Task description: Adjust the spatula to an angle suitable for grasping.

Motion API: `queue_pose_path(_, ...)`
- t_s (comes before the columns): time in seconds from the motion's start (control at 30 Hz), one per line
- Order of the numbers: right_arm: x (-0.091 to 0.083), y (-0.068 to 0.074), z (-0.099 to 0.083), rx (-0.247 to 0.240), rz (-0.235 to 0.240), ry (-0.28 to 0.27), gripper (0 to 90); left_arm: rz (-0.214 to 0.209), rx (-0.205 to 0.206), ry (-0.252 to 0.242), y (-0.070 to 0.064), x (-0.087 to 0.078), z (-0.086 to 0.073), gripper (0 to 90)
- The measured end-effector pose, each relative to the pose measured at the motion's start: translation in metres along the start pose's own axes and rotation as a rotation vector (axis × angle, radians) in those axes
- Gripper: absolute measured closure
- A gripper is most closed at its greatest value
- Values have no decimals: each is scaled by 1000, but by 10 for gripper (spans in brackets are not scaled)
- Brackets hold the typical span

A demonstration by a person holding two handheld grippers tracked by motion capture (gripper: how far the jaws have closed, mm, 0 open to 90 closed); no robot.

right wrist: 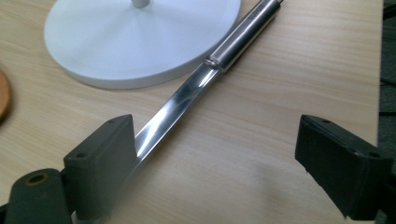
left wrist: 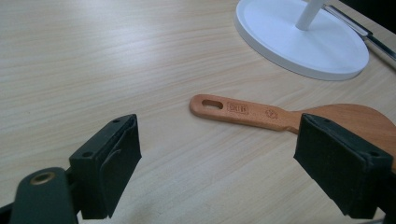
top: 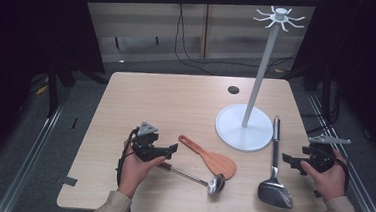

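Observation:
A wooden spatula [top: 210,156] [left wrist: 261,113] lies near the table's middle front, its handle end with a slot toward my left gripper [top: 167,150] [left wrist: 219,158], which is open just left of it with nothing between the jaws. A steel ladle [top: 198,178] lies just in front of the spatula. A steel slotted turner [top: 275,167] [right wrist: 196,88] lies at the right, its handle beside the white base [top: 244,127] [right wrist: 140,42] of a tall hook stand [top: 278,15]. My right gripper [top: 292,161] [right wrist: 215,163] is open, right of the turner.
The light wood table [top: 176,100] has a round cable hole [top: 233,89] at the back. Its right edge [top: 316,185] runs close to my right hand. Metal rails and cables lie on the floor around it.

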State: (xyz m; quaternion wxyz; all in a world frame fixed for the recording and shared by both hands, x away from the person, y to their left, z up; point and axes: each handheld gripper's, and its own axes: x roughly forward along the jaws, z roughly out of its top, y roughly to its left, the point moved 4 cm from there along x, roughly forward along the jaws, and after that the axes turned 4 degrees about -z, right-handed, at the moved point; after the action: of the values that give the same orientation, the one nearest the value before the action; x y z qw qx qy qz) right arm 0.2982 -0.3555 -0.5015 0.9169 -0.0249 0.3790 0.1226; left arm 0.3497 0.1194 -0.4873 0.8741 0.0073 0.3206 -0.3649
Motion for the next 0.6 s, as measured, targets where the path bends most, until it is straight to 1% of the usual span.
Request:
queue_pose_path(0.03,1,-1,0,-8,-10,-1,124,0,-3,-6,0,0,0,143)
queue_pose_path(0.1,3,0,1,-16,-12,-1,143,1,2,-10,0,0,1,146)
queue_pose_path(0.17,4,0,1,-34,-28,-6,163,-3,2,-9,-2,1,1,146)
queue_pose_path(0.2,4,1,2,-32,-23,-9,193,-3,7,-5,-2,2,1,147)
queue_pose_path(0.27,2,1,5,-59,-33,-46,285,2,9,-1,-2,2,0,150)
queue_pose_path(0.3,1,2,6,-69,-18,-45,319,3,11,-5,-2,2,1,152)
queue_pose_path(0.33,1,2,6,-69,-18,-45,319,3,11,-5,-2,2,1,152)
queue_pose_path(0.37,0,3,7,-64,-26,-48,452,6,14,-10,-3,1,2,153)
queue_pose_path(0.4,-1,4,8,-91,0,-35,535,2,10,-17,-3,1,3,152)
queue_pose_path(0.43,0,6,8,-95,15,-44,550,1,15,-19,-4,1,4,153)
queue_pose_path(0.47,0,6,8,-95,15,-44,550,1,15,-19,-4,1,4,154)
queue_pose_path(0.5,0,8,8,-88,27,-45,645,0,17,-19,-5,1,4,154)
queue_pose_path(0.53,1,12,8,-119,55,-27,775,1,18,-21,-5,1,4,154)
queue_pose_path(0.57,2,17,9,-125,75,-43,862,6,24,-14,-5,2,3,155)
queue_pose_path(0.6,3,20,10,-144,98,-40,899,5,27,-13,-5,2,3,156)
